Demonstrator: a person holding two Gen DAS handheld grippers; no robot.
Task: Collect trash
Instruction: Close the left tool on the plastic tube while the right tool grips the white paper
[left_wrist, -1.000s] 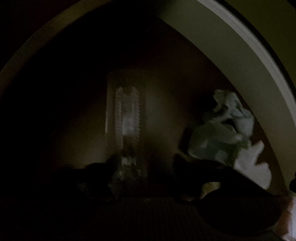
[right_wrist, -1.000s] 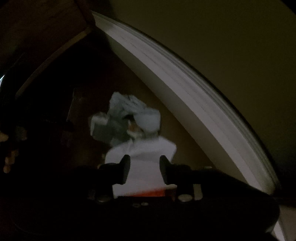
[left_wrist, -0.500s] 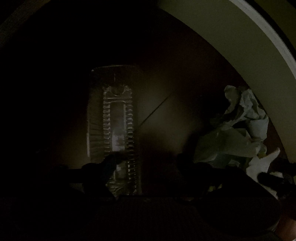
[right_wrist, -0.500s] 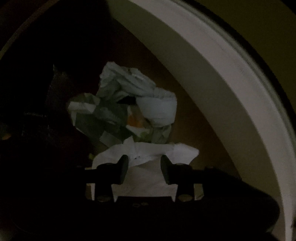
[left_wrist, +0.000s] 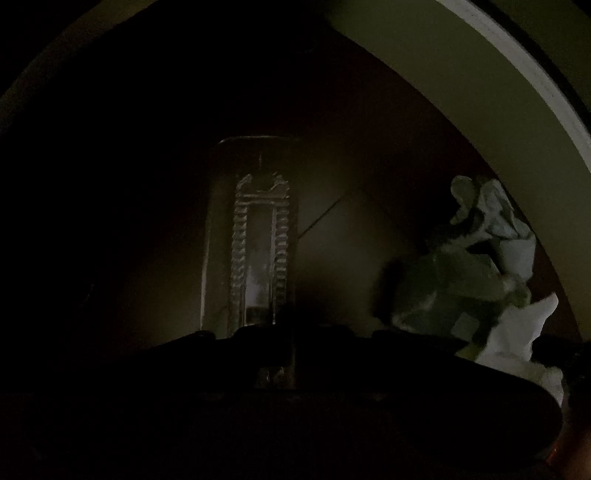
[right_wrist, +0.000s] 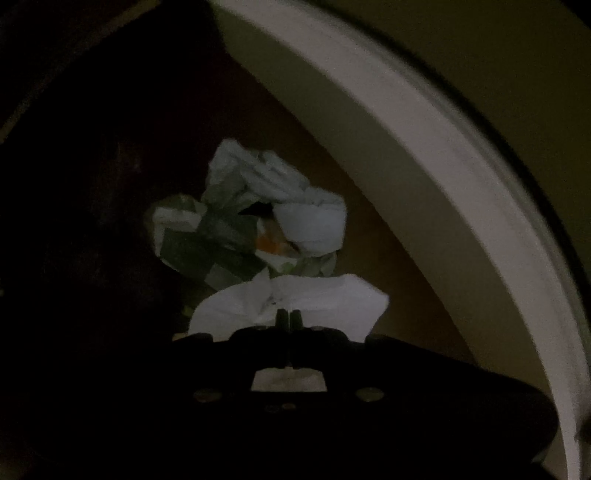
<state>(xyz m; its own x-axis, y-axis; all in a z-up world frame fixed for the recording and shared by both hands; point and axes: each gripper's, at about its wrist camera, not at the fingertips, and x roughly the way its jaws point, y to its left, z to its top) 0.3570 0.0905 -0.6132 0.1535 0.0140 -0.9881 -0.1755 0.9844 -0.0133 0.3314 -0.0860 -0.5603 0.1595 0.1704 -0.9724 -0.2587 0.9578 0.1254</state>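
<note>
Paper (right_wrist: 291, 301), white, crumpled, lower centre of the right wrist view, pinched between the closed right gripper (right_wrist: 290, 317). Crumpled wrapper (right_wrist: 251, 218) just above it. Clear ribbed plastic tray (left_wrist: 258, 236), centre of the left view; left gripper (left_wrist: 286, 328) clenched on its near end, dimly seen.

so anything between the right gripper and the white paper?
No. The right gripper is shut on the near edge of the white paper; the crumpled green-and-white wrapper lies behind it.
</note>
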